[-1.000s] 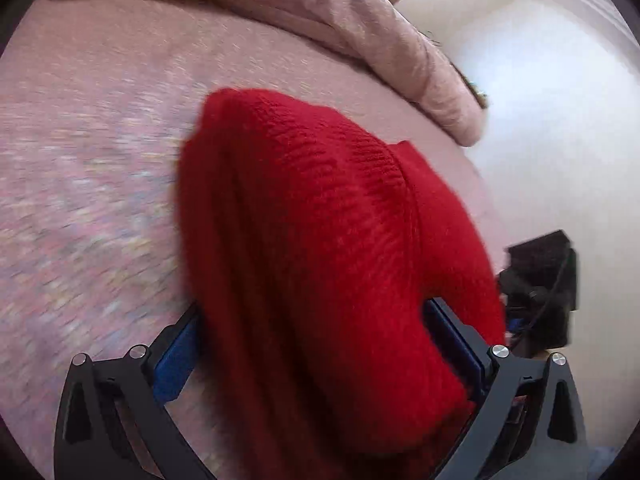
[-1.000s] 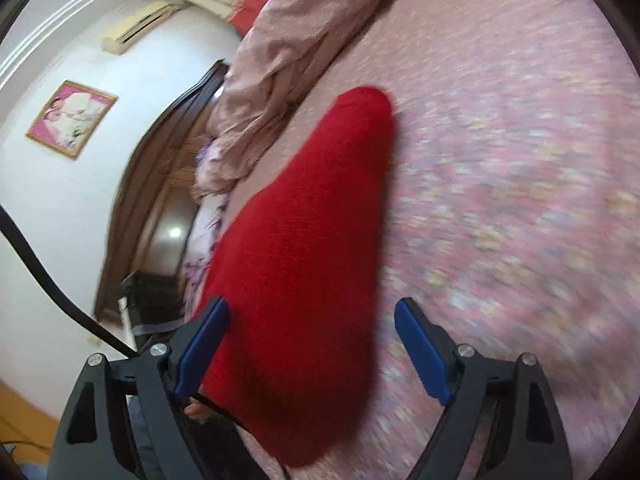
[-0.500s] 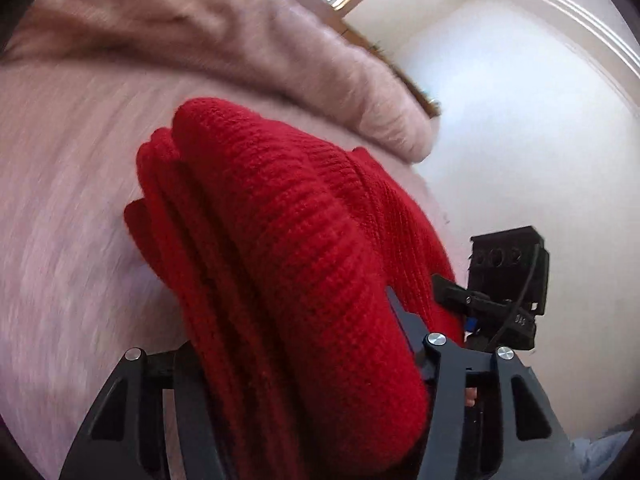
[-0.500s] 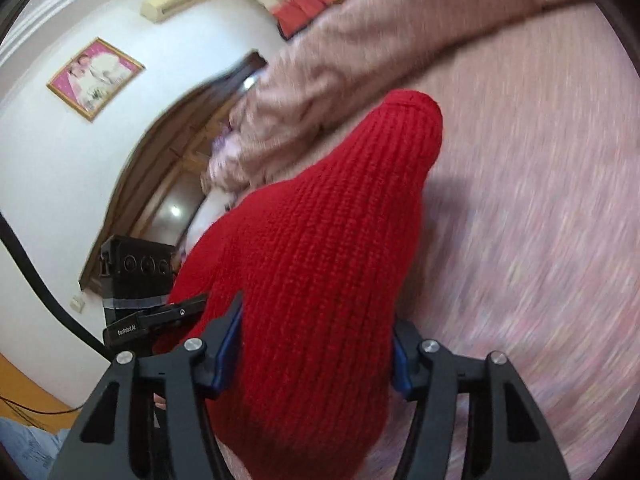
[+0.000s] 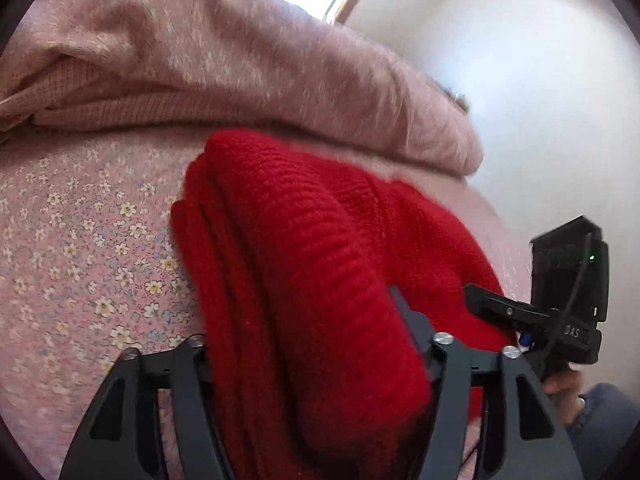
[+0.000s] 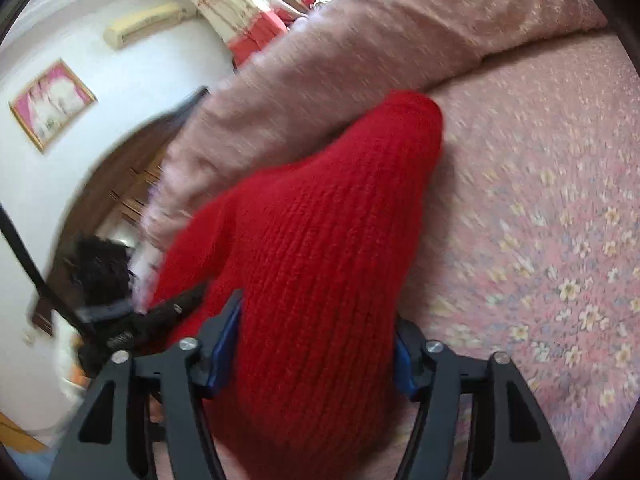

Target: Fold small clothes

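Both tongs clenched on one red knit garment (image 5: 304,280): left tongs (image 5: 316,364) and right tongs (image 6: 316,344) each gripping a near corner. Bunched lengthwise, stretching straight ahead over the floral bed (image 6: 540,240) toward the pink quilt (image 5: 240,68). Equally near to either hand.
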